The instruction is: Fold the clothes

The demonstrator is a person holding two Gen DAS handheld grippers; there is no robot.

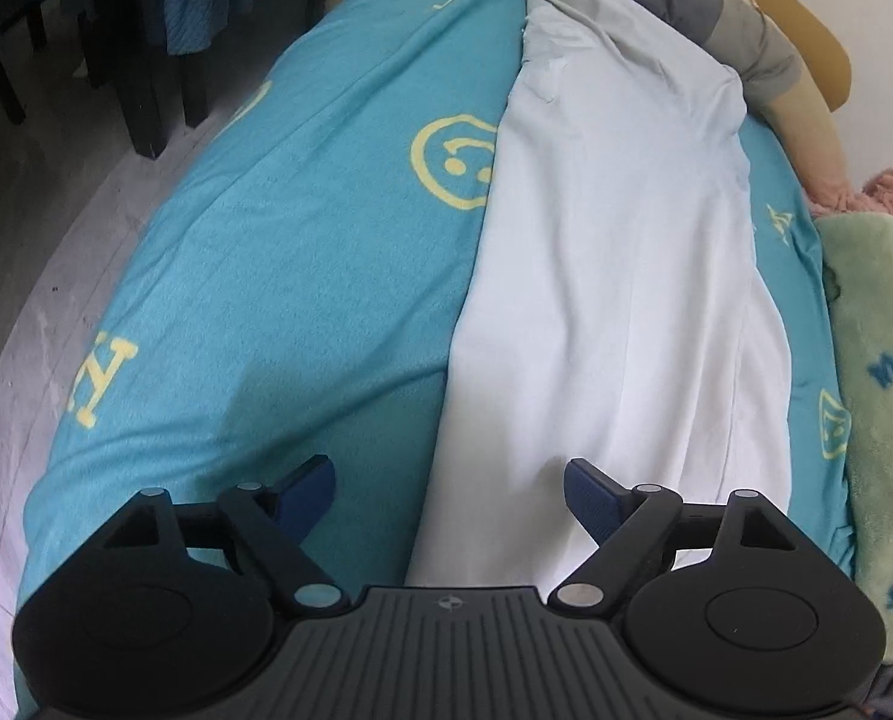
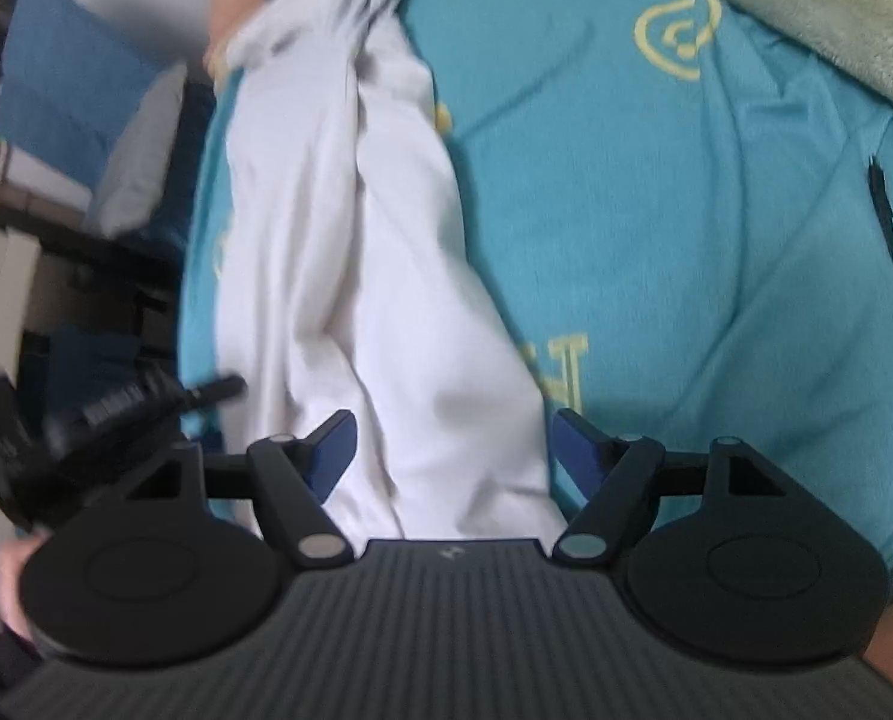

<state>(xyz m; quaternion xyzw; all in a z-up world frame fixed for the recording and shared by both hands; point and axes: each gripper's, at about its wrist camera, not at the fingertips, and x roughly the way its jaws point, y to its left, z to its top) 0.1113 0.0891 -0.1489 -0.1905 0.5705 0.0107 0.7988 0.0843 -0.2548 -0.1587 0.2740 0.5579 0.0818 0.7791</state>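
A long white garment point(image 1: 614, 276) lies lengthwise on a teal bed cover point(image 1: 302, 276) printed with yellow smileys and letters. My left gripper point(image 1: 449, 468) hovers open over the garment's near end, one finger above the teal cover and the other above the white cloth. In the right wrist view the same garment point(image 2: 350, 252) runs away from me, creased along its length. My right gripper point(image 2: 452, 420) stands open, the garment's near end lying below and between its fingers, not pinched. The left gripper point(image 2: 104, 420) shows as a black blur at the left.
A person's arm in a grey sleeve point(image 1: 746, 24) rests at the garment's far end. A green blanket point(image 1: 878, 396) and a pink fluffy cloth point(image 1: 890, 192) border the right side. Dark chair legs point(image 1: 146, 90) stand on the floor to the left. A black cord point(image 2: 890, 240) lies on the cover.
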